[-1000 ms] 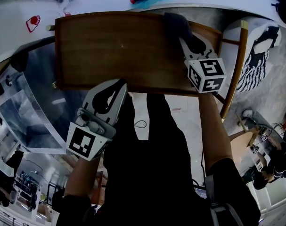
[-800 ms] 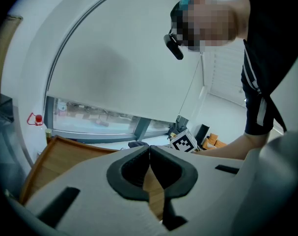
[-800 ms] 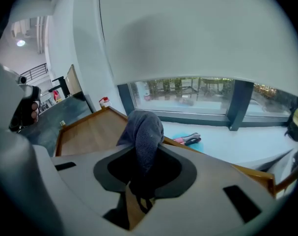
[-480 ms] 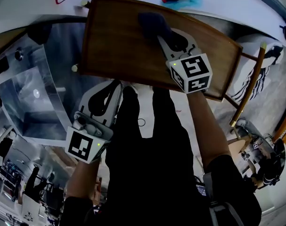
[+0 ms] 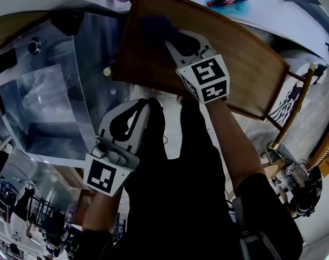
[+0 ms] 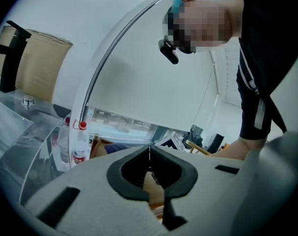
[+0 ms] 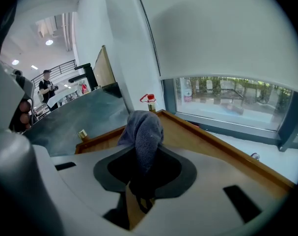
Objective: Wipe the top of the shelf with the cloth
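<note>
Dark cloth [image 5: 155,28] sits upper centre on the wooden shelf top [image 5: 251,58], pinched in the right gripper [image 5: 172,38]; it has swept leftward from the right end, so one pass looks nearly done; the left gripper [image 5: 141,105] hangs below, pressed together, empty.

wooden shelf top [image 5: 243,64], blue-grey cloth [image 5: 155,29] on it

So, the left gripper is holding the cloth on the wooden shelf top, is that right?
Not quite: it is the right gripper that is holding the cloth on the wooden shelf top, as the right gripper view shows.
</note>
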`<state>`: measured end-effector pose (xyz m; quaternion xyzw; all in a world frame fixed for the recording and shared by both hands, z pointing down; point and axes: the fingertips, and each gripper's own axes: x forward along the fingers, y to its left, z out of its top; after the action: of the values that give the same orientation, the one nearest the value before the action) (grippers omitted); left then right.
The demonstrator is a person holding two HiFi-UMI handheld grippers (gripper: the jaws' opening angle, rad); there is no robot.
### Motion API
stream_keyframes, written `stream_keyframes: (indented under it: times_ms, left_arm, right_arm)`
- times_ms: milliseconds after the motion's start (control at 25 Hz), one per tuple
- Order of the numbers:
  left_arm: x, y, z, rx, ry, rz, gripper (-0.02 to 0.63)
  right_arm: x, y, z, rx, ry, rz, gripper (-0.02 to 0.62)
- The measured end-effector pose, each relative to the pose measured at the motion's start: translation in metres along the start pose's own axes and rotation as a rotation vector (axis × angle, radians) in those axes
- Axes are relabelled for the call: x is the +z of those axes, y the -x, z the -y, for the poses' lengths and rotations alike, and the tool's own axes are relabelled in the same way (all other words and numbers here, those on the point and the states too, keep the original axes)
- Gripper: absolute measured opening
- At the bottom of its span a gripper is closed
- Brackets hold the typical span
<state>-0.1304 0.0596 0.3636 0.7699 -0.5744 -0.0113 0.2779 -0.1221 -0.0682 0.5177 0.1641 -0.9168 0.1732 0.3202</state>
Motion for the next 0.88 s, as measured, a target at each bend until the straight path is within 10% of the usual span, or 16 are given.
stream_keyframes:
  times_ms: [880]
  left_arm:
    - [-0.002,0.008,-0.025,0.011,0.015,-0.003,0.023]
  right_arm:
    - [-0.007,-0.029,-0.019,0.013,0.040,-0.049,0.092]
